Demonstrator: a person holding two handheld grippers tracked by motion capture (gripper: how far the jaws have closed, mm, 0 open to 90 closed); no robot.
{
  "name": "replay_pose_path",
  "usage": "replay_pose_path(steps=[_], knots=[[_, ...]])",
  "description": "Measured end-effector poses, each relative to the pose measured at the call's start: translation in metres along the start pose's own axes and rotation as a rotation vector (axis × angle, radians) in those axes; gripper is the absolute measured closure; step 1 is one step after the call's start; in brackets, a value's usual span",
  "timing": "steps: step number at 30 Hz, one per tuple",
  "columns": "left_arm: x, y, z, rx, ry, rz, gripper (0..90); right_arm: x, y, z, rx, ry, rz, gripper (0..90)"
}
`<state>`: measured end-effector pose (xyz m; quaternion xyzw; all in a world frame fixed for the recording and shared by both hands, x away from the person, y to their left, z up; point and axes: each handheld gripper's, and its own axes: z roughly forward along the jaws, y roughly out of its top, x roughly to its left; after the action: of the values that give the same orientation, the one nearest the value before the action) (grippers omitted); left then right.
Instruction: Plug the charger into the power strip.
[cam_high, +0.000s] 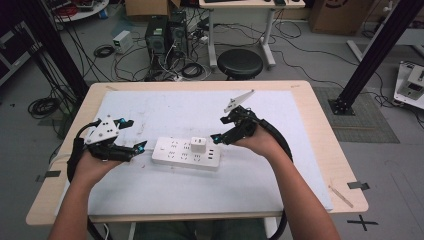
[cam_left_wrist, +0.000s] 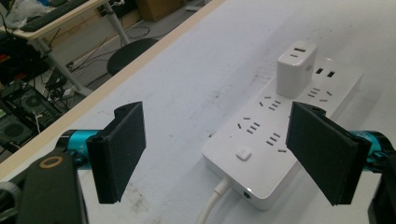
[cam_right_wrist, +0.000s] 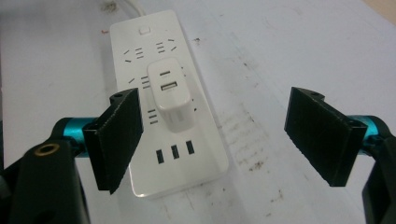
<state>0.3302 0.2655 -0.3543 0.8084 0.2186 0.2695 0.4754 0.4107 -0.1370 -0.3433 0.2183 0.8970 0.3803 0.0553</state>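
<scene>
Both grippers' fingers spread, charger (cam_right_wrist: 171, 95) plugged into power strip (cam_right_wrist: 154, 112)

White power strip (cam_high: 186, 154), white charger (cam_high: 198, 145), black tongs (cam_right_wrist: 219, 135) with teal joints, pale grey mat (cam_high: 165, 112)

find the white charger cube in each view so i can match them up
High view: the charger cube sits mid-table, plugged into the power strip, right of its centre.
Left gripper view: upper right, standing on the strip's far end.
Right gripper view: centre, slightly left, just above the three USB ports.
Shared landmark: the strip's square switch button at the cable end.
</scene>
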Motion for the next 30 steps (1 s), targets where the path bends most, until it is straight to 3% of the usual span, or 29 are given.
replay_pose_path(steps=[3,7,14,23,30], knots=[[0.001,-0.002,0.001,-0.008,-0.016,0.003,20.1,-0.002,-0.013,-0.008,-0.039,-0.015,0.029,19.7],[0.001,-0.004,0.004,0.018,-0.018,0.011,20.0,-0.004,-0.031,-0.019,-0.100,-0.036,0.085,19.7],[0.002,-0.009,0.005,0.007,-0.016,-0.008,20.0,-0.005,-0.055,-0.039,-0.181,-0.054,0.117,19.7],[0.001,-0.010,0.005,-0.006,-0.017,-0.014,20.1,-0.007,-0.074,-0.048,-0.207,-0.076,0.150,19.3],[0.001,-0.010,0.004,-0.008,-0.014,-0.018,20.0,-0.003,-0.074,-0.049,-0.210,-0.089,0.132,19.3]])
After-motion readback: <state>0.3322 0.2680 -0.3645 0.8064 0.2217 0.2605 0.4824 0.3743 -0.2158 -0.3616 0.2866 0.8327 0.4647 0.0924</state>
